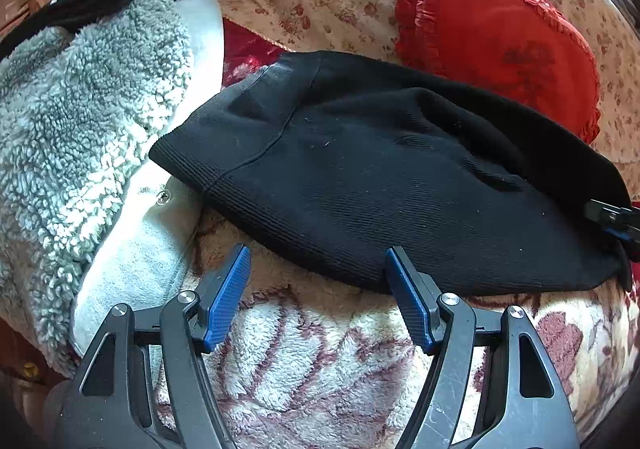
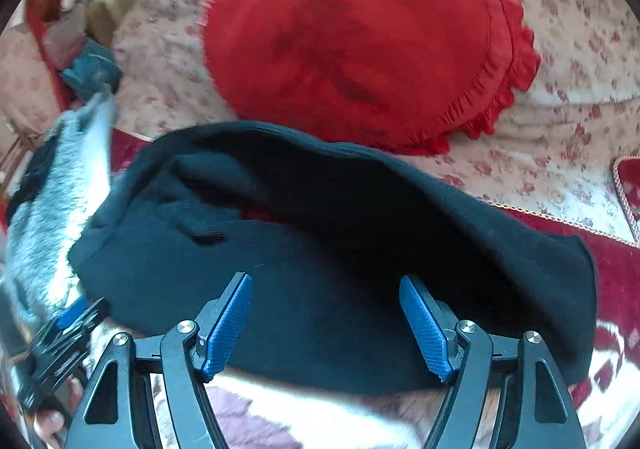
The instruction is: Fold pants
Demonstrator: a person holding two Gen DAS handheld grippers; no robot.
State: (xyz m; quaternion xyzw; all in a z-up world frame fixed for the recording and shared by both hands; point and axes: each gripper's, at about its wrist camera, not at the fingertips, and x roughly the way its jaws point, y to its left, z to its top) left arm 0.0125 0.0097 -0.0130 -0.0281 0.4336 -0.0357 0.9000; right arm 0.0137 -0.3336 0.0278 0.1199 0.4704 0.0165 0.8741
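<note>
One pair of black pants [image 1: 380, 169] lies bunched on a fleecy floral blanket [image 1: 304, 361]. Just behind it sits a red heart-shaped cushion [image 1: 496, 37], and a grey fleece garment [image 1: 88, 121] touches its left end. Both grippers hover at the near hem: the left gripper [image 1: 318, 289] and right gripper [image 2: 326, 313] have their jaws apart, clamping nothing.

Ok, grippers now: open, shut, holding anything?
Left gripper: open, holding nothing, at the near edge of the black pants.
Right gripper: open over the pants, holding nothing.
</note>
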